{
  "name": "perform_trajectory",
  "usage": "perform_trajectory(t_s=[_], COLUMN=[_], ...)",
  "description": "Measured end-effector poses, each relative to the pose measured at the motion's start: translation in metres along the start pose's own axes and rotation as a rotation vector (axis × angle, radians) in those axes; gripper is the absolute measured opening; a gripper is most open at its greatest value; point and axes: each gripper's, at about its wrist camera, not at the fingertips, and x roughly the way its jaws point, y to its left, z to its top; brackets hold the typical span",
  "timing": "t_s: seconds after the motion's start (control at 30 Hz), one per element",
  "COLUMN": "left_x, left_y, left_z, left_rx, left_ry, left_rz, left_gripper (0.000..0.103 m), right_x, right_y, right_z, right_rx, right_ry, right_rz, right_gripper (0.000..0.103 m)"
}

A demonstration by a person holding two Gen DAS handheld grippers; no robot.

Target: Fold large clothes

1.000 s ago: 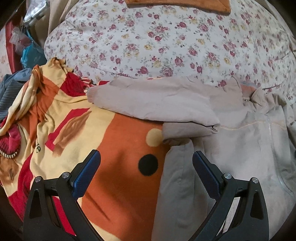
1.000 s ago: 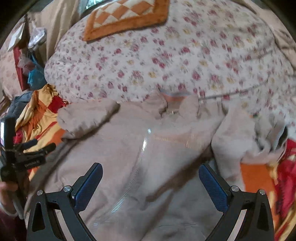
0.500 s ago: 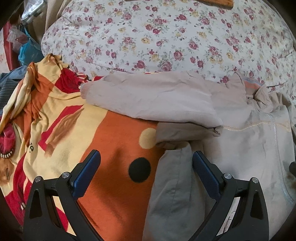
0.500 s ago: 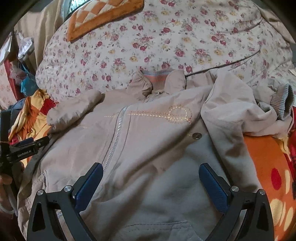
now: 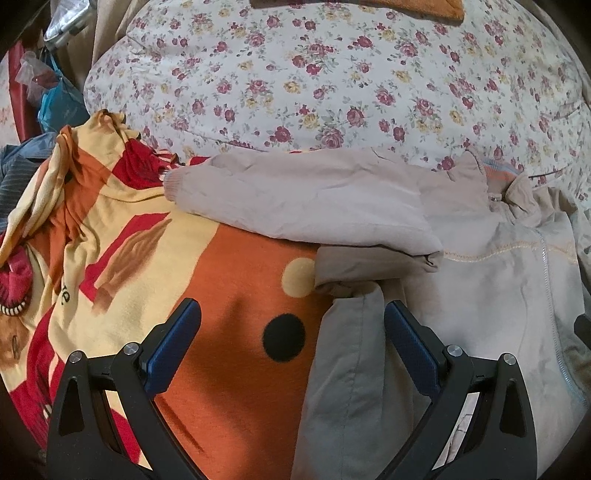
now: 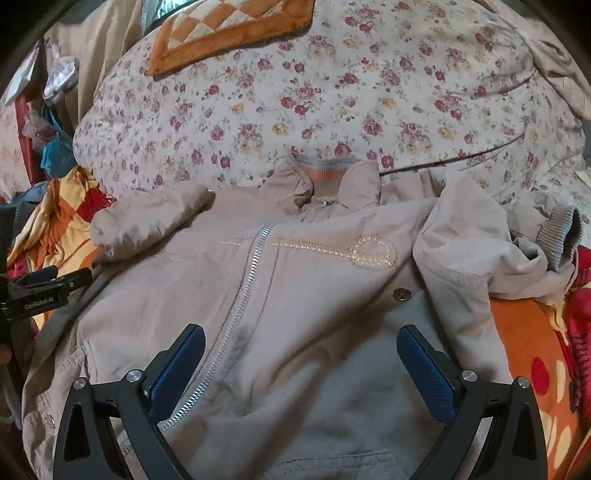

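A beige zip-up jacket [image 6: 295, 295] lies front up on an orange, yellow and red blanket [image 5: 229, 288]. Its collar [image 6: 325, 181] points toward a floral duvet. One sleeve [image 5: 295, 199] stretches out to the left across the blanket; the other sleeve [image 6: 480, 251] lies crumpled at the right, its ribbed cuff [image 6: 561, 236] turned up. My left gripper [image 5: 291, 332] is open above the jacket's left side edge [image 5: 351, 369] and the blanket. My right gripper [image 6: 301, 350] is open over the jacket's front, beside the zipper [image 6: 236, 314]. The left gripper [image 6: 48, 284] also shows at the left edge of the right wrist view.
A bulky floral duvet [image 5: 332, 81] rises behind the jacket. On it lies an orange checkered cushion [image 6: 229, 29]. Bags and clutter [image 5: 55, 96] stand at the far left, with dark striped cloth [image 5: 18, 173] beside the blanket.
The right wrist view has drawn back and steadied over the jacket front, bringing the collar and zipper nearer its centre. The left gripper has shifted only slightly. Both stay open.
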Motion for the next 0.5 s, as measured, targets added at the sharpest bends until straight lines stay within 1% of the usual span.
perform_trajectory(t_s=[0.13,0.27,0.5], left_x=[0.0,0.0,0.002], left_y=[0.001,0.002,0.002], left_z=[0.0,0.001,0.001], left_rx=[-0.003,-0.008,-0.013], left_ry=[0.002,0.005,0.009], left_rz=[-0.002,-0.004,-0.003], left_gripper=[0.1,0.1,0.1], right_x=[0.001,0.004,0.012], right_y=[-0.001,-0.001,-0.007], right_z=[0.0,-0.002,-0.005], right_rx=[0.002,0.003,0.044], right_ry=[0.005,0.017,0.041], right_rz=[0.027,0.016,-0.011], right_gripper=[0.103,0.103,0.103])
